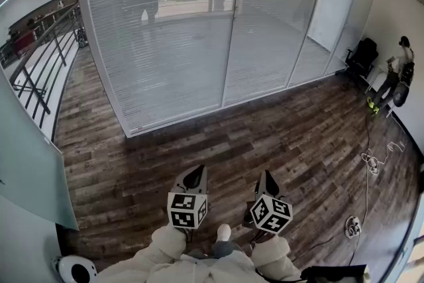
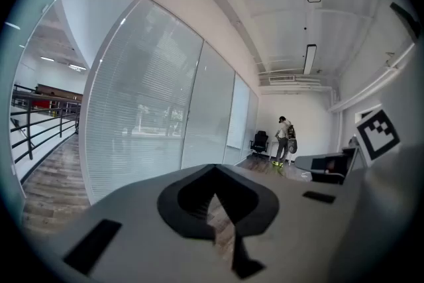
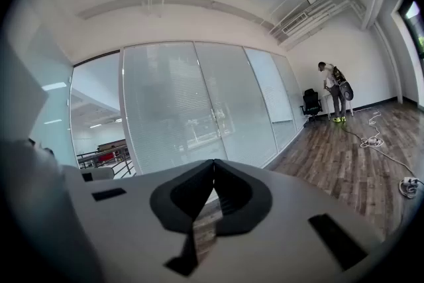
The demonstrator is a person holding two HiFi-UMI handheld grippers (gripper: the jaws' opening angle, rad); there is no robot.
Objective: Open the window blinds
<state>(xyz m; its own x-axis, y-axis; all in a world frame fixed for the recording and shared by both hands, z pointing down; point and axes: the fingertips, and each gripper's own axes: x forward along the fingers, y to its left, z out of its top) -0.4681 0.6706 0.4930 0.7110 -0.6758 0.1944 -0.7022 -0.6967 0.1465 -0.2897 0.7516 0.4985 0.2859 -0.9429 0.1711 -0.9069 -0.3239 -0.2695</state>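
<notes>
The blinds [image 1: 172,30] hang lowered behind the glass wall at 12 o'clock from the person, and the outside shows only dimly through their slats. A broad stretch of wooden floor [image 1: 278,136] lies between them and both tools, so nothing of the task is within reach yet. The left tool [image 1: 195,172] and right tool [image 1: 267,175] sit side by side close to the body at 6 o'clock, aimed almost level toward the glass. Each has its jaws closed tip to tip with nothing between them, which suits walking up to the blinds when there is nothing to grip. I cannot make out a cord or wand on the blinds from here, so finding the control probably comes first. At 2 o'clock another person [image 1: 396,73] stands beside a chair [image 1: 362,56], and a cable [image 1: 368,162] trails over the floor at 3 o'clock, clear of a straight path to the glass
</notes>
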